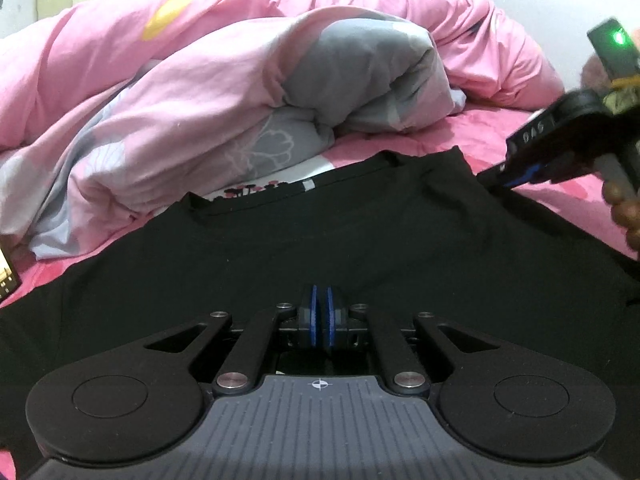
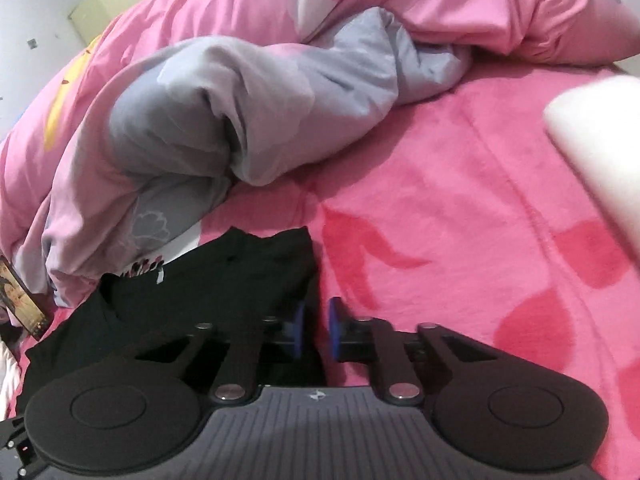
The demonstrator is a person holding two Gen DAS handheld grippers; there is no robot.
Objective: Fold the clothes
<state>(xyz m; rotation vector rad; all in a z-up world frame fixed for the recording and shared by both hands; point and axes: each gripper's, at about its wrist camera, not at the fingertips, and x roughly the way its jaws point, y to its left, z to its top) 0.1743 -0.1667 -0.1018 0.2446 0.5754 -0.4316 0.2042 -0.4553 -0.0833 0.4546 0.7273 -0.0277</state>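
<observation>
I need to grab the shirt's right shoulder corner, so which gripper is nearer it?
Right. The right gripper sits at that edge of the black shirt; the left gripper is over the shirt's middle.

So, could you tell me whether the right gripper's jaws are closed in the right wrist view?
No, the right gripper shows a clear gap between its blue pads, poised at the edge of the black shirt.

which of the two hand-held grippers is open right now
The right hand-held gripper: its blue pads stand apart at the black shirt's edge. The left hand-held gripper has its pads pressed together.
</observation>
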